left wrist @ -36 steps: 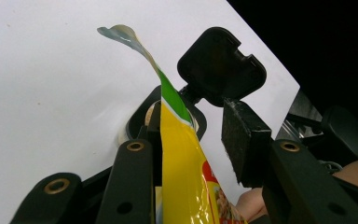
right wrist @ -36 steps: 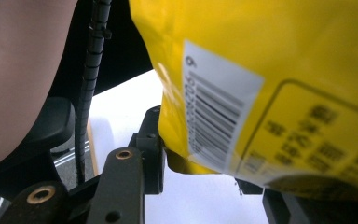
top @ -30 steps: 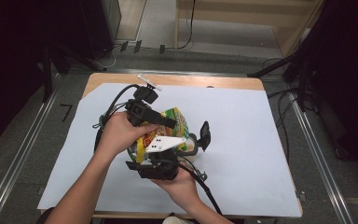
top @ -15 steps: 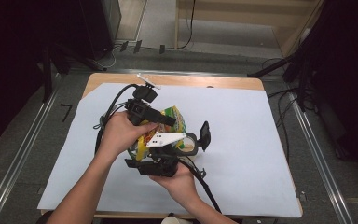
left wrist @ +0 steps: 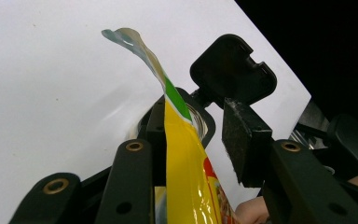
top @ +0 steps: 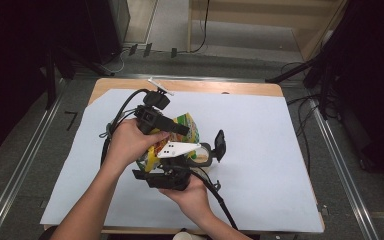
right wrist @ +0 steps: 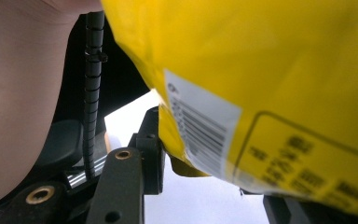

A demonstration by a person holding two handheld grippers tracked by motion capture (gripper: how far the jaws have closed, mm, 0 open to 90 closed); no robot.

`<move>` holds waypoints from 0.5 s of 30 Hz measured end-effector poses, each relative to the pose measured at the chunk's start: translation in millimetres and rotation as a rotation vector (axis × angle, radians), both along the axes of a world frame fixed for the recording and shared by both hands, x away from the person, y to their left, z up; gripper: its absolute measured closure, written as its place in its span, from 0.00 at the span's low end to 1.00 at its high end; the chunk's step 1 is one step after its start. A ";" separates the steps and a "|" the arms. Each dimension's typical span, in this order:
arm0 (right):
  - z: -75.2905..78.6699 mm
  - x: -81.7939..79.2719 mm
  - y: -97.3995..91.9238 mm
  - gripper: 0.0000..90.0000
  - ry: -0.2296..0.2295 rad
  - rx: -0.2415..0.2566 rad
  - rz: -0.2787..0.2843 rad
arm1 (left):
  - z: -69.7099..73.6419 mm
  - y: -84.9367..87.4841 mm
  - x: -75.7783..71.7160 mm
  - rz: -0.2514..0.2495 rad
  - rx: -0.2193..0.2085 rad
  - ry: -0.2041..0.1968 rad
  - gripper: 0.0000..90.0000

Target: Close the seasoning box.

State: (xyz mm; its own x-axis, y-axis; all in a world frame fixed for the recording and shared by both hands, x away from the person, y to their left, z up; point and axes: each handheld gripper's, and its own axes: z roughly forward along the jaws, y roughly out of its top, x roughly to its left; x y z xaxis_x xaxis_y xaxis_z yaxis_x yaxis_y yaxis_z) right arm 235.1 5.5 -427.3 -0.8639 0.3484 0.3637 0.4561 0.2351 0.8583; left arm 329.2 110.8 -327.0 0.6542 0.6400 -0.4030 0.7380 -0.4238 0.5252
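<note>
From above, a person leans over a table [top: 260, 90] covered with a white sheet [top: 260, 145], a gripper in each hand. The left gripper [top: 180, 129] and the right gripper [top: 192, 165] meet at the middle of the sheet around a yellow and green snack bag [top: 189, 125], which is lifted between them. Just beside the bag, on its right, a black container [top: 205, 155] sits on the sheet with its black lid [top: 220, 145] flipped up.

Looking along the left gripper [left wrist: 200, 135], the bag [left wrist: 186, 158] runs up between the two jaws. Its thin edge lies against the left jaw, while a clear gap separates it from the right jaw, so the jaws stand partly apart and I cannot tell whether they pinch it. Past the bag's edge the container's rim [left wrist: 200, 121] and raised lid [left wrist: 233, 70] show over the white sheet [left wrist: 51, 84].

Looking along the right gripper [right wrist: 205, 186], the bag [right wrist: 270, 79] looms close, its barcode facing the camera. It lies across the jaws, touching the left one; the right jaw is mostly hidden behind it, so I cannot tell whether the grip is tight.
</note>
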 end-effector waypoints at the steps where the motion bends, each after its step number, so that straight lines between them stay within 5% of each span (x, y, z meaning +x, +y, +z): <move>1: -0.1 0.0 0.3 0.69 0.001 -0.001 0.001 | 0.2 0.4 -0.2 0.000 -0.003 0.002 0.72; 15: -1.0 -1.3 2.0 0.69 -0.020 -0.017 0.004 | -0.4 2.2 -3.4 -0.007 -0.006 -0.018 0.72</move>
